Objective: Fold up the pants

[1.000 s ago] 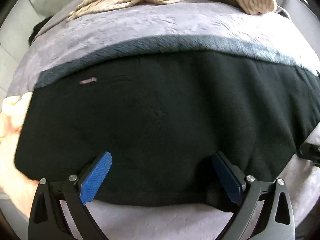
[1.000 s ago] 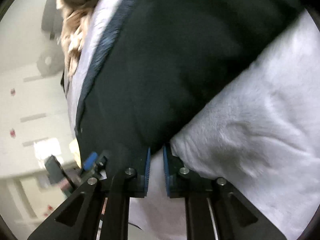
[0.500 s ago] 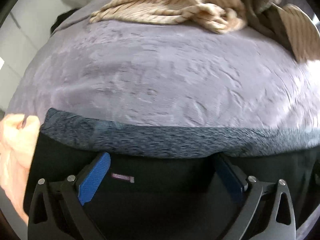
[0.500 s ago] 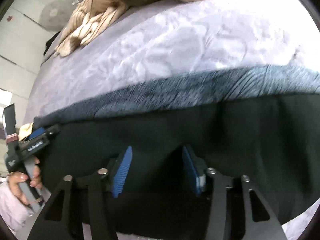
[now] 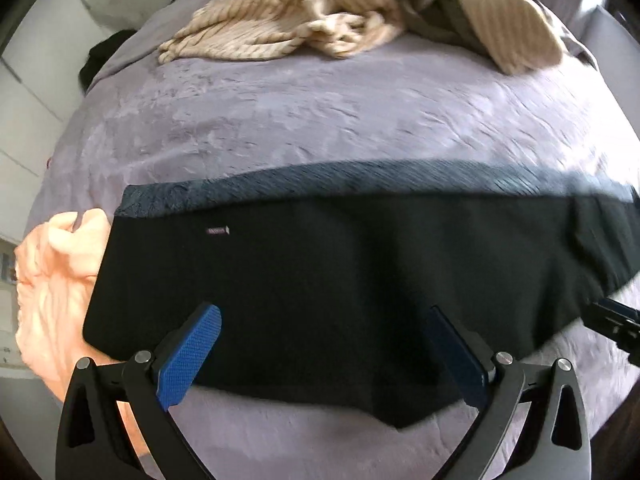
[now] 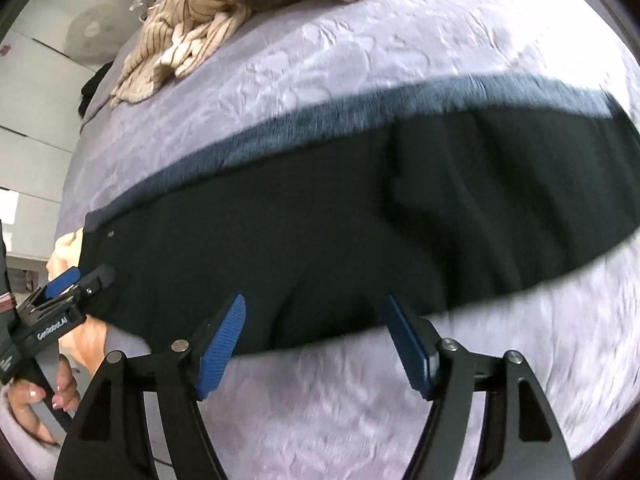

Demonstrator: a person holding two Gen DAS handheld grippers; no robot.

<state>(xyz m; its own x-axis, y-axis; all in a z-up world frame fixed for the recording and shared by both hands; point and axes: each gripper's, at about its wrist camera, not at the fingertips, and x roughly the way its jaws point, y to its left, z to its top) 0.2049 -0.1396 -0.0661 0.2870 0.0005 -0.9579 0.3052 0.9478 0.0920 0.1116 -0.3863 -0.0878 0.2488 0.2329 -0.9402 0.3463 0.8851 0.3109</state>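
The black fleece-lined pants (image 5: 340, 280) lie flat across the near part of the lilac crinkled bedspread (image 5: 320, 120), folded lengthwise into one long band with a strip of grey-blue fuzzy lining (image 5: 360, 178) showing along the far edge. To my eye that first fold is done — the legs look stacked on each other — and what is left is bringing the band's ends together once or twice to make a compact bundle. The near edge sags into a small point toward the middle, so a bit of smoothing may be wanted too.

The left gripper (image 5: 326, 354) hangs above the cloth with its blue pads spread wide and nothing between them. The right gripper (image 6: 316, 344) is over the near hem, its jaws opening, the fabric lying under them and not pinched.

Counting: one pair of pants, two grippers, one heap of beige striped bedding (image 5: 320, 12) at the far end of the bed, and one peach-coloured crumpled cloth (image 5: 56, 280) touching the band's left end. In the right wrist view, a hand (image 6: 36, 400) with painted nails grips the left tool's handle.
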